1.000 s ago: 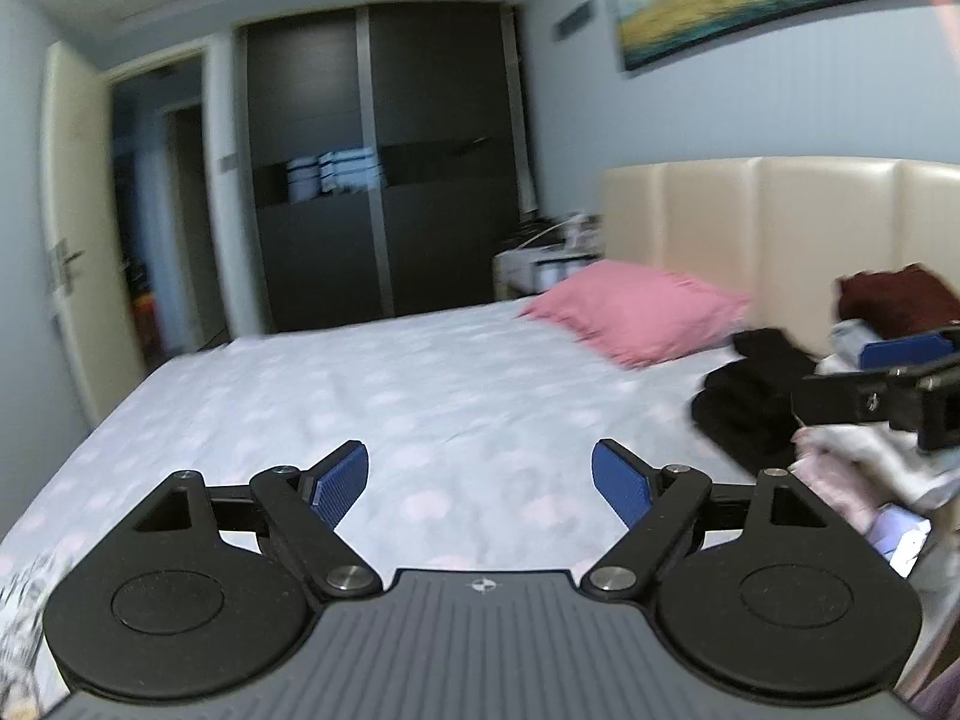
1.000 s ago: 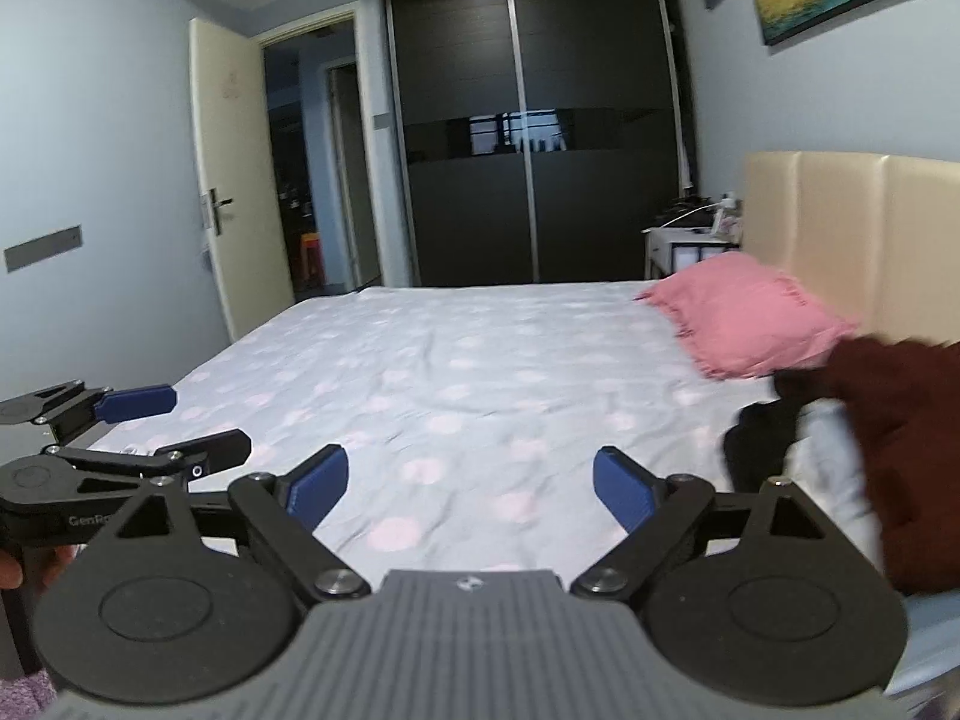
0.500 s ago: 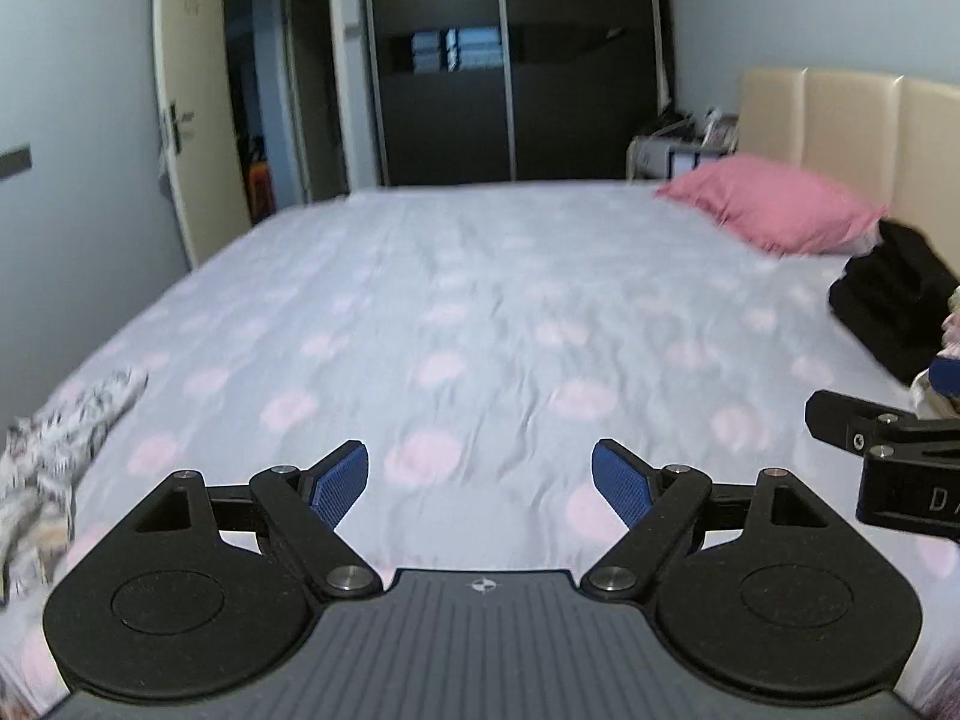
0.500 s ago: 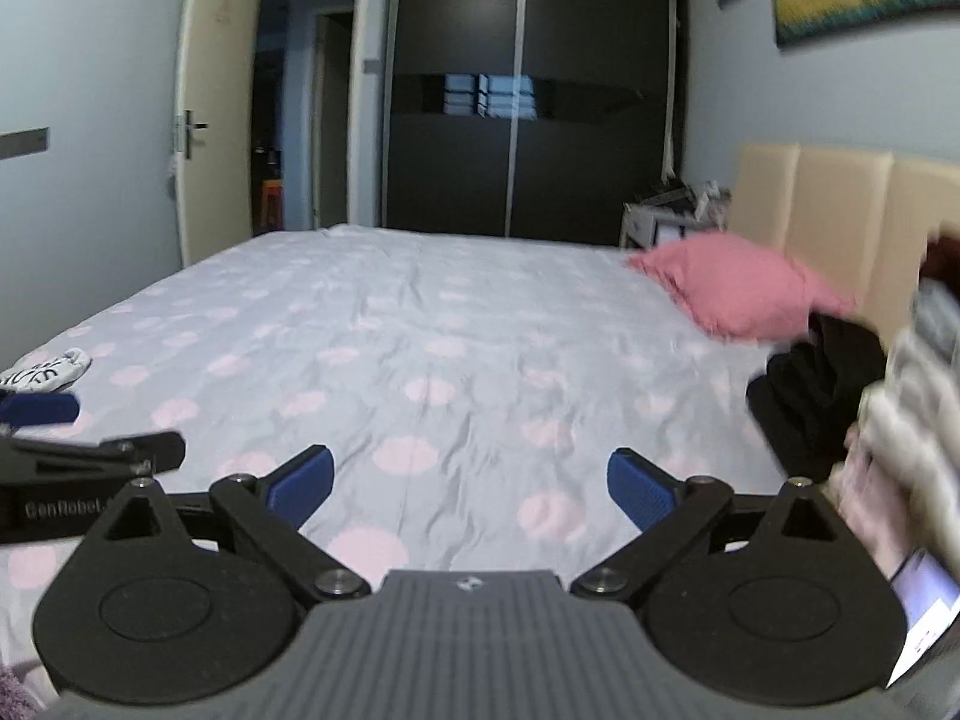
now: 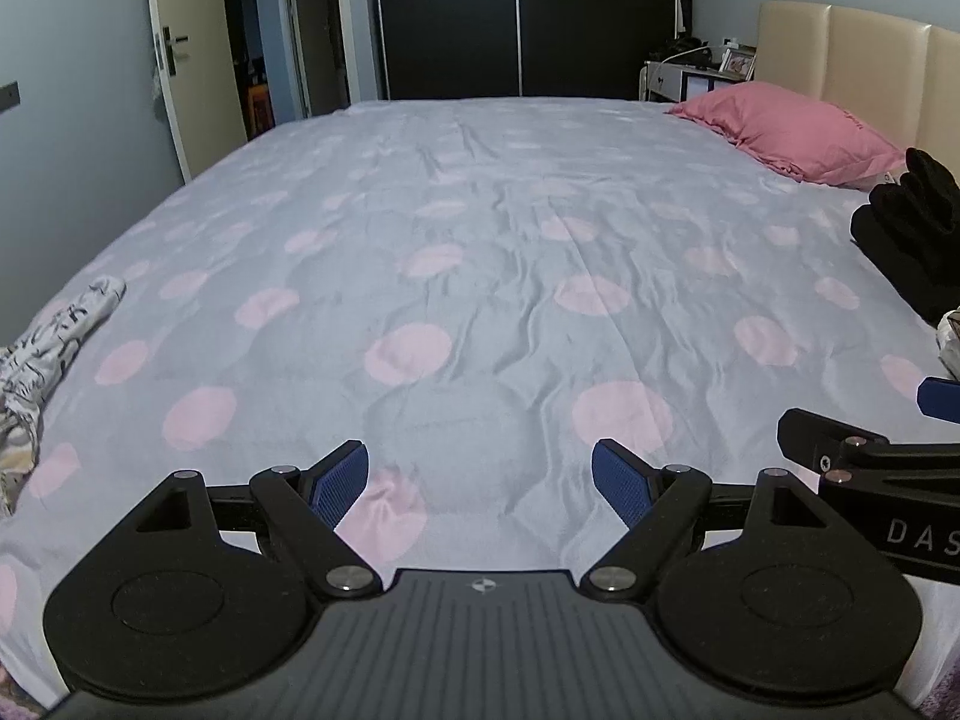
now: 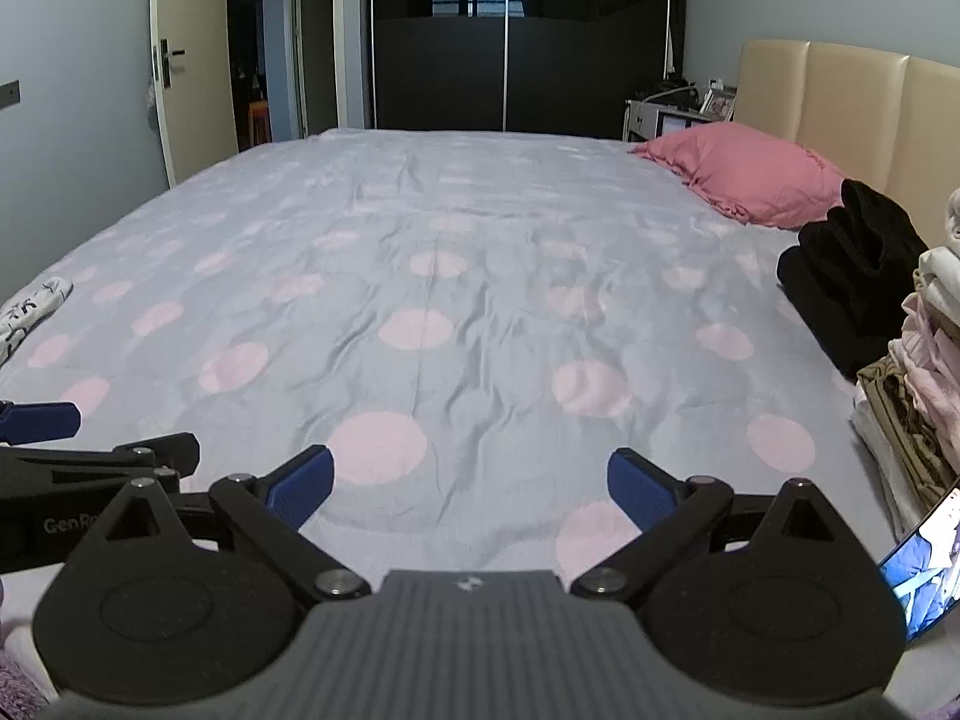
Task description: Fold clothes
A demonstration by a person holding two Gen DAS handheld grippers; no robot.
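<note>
Grippers hovered side by side over the near edge of a wide bed [image 5: 480, 252] covered in a grey sheet with pale pink dots. Seen from its own wrist camera, the left gripper [image 5: 480, 477] had its blue-padded fingers [image 5: 339, 483] spread wide apart with nothing between them, only rumpled sheet below. The right gripper [image 6: 469, 483] was likewise spread and empty, its pads [image 6: 636, 489] well apart above the bedding. Each tool showed at the edge of the other's view.

Clothes to be folded lay out of reach of both tools. A black-and-white patterned garment [image 5: 45, 336] sat crumpled at the left edge of the bed, well away from the left gripper. On the right side, a dark pile of black clothing [image 6: 852, 276] rested near a pink pillow [image 6: 744, 177] by the cream padded headboard [image 6: 840, 102]. Just beside the black pile, nearer the camera, stood a stack of pale pink, white and olive garments [image 6: 918, 378]. A dark wardrobe [image 6: 516, 36] and an open door [image 6: 192, 54] stood beyond the foot of the room.
</note>
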